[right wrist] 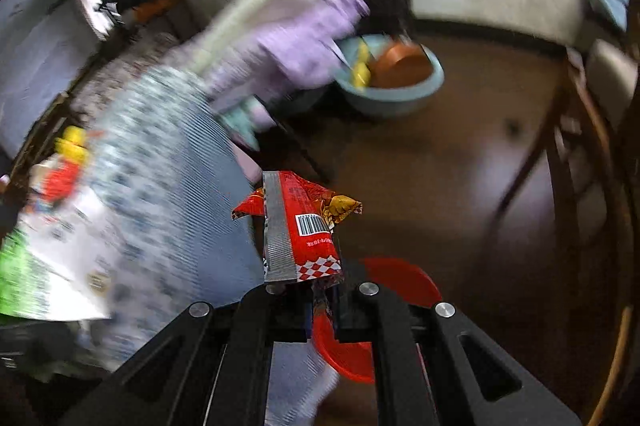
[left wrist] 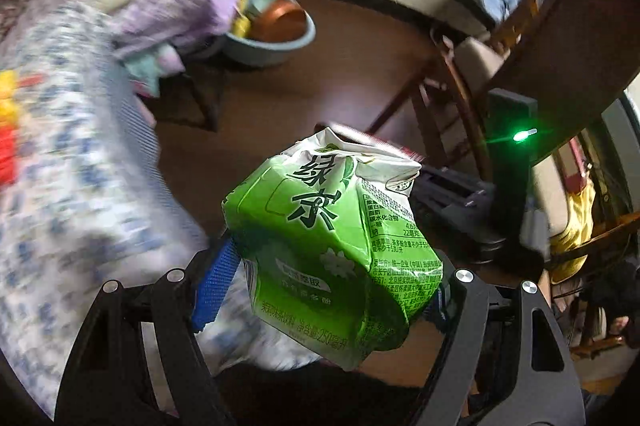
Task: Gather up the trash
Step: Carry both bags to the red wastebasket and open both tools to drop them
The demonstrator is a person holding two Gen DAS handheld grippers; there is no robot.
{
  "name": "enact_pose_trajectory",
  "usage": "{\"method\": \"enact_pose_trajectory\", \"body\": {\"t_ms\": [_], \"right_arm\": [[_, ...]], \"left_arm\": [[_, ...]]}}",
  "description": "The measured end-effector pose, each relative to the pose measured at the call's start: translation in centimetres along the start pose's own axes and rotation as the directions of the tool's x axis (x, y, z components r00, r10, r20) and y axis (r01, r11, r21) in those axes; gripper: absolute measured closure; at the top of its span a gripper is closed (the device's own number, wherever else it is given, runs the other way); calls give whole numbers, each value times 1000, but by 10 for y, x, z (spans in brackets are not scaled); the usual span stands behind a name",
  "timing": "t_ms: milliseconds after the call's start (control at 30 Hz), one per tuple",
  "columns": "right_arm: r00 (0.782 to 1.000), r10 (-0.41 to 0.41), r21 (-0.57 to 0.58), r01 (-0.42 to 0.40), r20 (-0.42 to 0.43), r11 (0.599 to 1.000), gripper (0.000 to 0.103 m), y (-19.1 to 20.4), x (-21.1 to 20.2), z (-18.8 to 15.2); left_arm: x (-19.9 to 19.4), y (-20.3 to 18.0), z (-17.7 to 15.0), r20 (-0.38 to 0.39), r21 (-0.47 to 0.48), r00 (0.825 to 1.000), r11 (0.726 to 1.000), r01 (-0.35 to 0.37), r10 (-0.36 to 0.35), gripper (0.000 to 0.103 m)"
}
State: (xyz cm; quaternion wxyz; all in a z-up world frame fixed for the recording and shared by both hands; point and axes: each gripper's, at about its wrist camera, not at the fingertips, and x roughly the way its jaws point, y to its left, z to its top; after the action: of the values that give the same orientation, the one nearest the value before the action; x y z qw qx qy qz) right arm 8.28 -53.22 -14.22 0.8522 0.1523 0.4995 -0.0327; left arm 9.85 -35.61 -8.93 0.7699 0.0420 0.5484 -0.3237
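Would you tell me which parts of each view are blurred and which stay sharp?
Left wrist: the green carton is sharp, the floral bedding smeared. Right wrist: the red wrapper is sharp, the bedding and basin behind it streaked.

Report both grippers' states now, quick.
Left gripper: closed on the crumpled green drink carton, jaws wide around it.
Right gripper: shut tight on the red snack wrapper.

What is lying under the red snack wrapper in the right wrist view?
Below the red snack wrapper a red round object shows on the brown floor. The tool's fingers cover its middle, so what it is stays unclear.
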Motion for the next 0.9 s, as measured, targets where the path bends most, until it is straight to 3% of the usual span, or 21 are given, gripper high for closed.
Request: {"method": "enact_pose_trajectory", "body": {"t_ms": [167, 233, 333, 600, 900], "right_arm": [[990, 1, 114, 15, -140, 993, 94, -44, 55, -31], [980, 29, 172, 5, -195, 985, 94, -61, 77, -44], [966, 41, 229, 19, -256, 973, 94, -80, 103, -63], [941, 61, 313, 50, -333, 948, 94, -109, 145, -104], [933, 52, 323, 70, -355, 944, 94, -101, 167, -112]], "left_arm": [[72, -6, 8, -161, -28, 986, 999, 43, -47, 27], [100, 0, 7, -241, -88, 965, 992, 87, -106, 27], [132, 4, 8, -305, -128, 945, 988, 86, -122, 27], [189, 15, -1, -399, -201, 907, 978, 56, -134, 27], [234, 19, -11, -477, -253, 870, 967, 2, -126, 27]]}}
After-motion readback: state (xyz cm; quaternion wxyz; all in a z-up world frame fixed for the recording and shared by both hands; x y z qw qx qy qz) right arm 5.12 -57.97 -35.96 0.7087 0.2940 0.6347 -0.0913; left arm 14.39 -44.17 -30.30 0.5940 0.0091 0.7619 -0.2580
